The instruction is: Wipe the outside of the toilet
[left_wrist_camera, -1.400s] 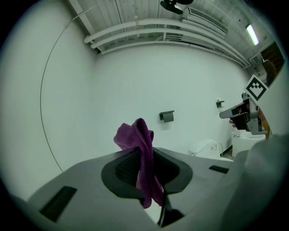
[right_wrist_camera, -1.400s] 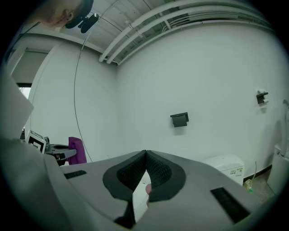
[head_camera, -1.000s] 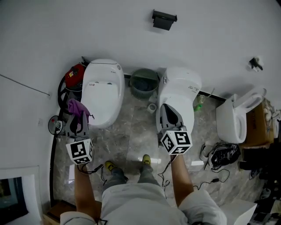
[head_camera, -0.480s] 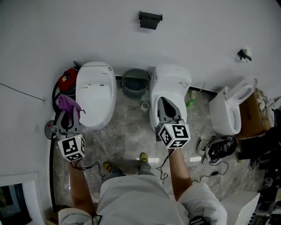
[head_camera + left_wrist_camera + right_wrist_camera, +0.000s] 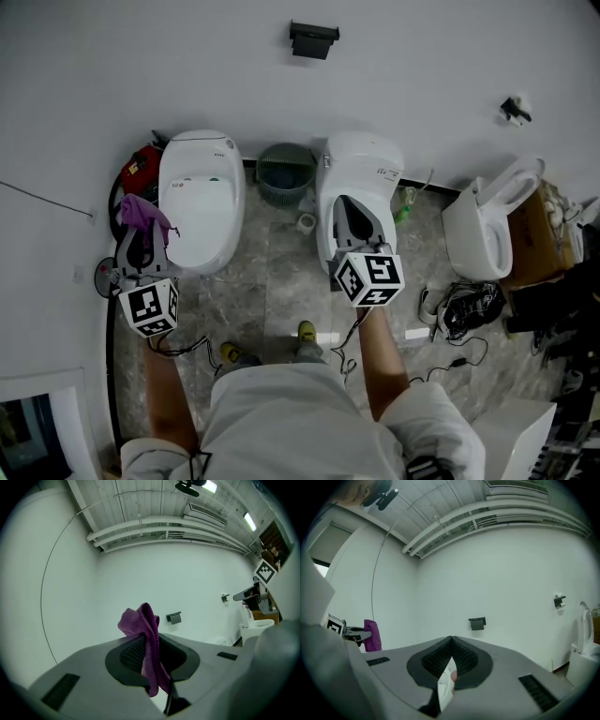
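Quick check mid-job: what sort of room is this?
Probably a test or training washroom, not a home bathroom: a left toilet, middle toilet and right toilet line one white wall, with a waste bin between two and loose cables and a cardboard box on the floor.

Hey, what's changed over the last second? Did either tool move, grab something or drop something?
Almost nothing. The head view drifted, so the whole scene sits a little further left in it. The left tool stays shut on the purple cloth beside the left toilet. The right tool stays shut above the middle toilet. Nothing was taken hold of or let go.
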{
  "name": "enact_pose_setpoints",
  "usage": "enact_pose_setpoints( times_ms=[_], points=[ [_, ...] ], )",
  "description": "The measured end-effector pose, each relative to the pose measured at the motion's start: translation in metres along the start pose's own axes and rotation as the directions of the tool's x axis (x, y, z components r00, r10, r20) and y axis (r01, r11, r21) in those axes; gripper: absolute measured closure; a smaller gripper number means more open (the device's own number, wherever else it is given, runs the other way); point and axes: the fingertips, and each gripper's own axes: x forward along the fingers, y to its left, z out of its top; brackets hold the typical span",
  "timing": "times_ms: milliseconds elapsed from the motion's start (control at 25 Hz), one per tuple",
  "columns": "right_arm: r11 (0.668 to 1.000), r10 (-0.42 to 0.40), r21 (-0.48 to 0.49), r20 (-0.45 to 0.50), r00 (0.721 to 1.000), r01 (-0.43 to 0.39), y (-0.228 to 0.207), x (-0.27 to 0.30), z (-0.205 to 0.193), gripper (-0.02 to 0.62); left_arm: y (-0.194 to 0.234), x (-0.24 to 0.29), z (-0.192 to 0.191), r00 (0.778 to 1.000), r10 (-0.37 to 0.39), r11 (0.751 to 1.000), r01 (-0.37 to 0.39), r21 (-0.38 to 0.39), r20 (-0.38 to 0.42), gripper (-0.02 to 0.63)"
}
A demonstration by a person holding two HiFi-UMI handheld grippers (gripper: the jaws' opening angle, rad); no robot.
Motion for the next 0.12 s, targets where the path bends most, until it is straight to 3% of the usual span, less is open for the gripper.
enact_pose_setpoints(
  times_ms=[120],
  points=[
    [1.0,-0.001,-0.002,0.003,1.0,0.001,0.0026,0.0014,-0.0007,0.589,0.0008,0.0007,-0.0005,1.0,-0.005,1.0,0.005,-0.001,0.004,0.529]
  ],
)
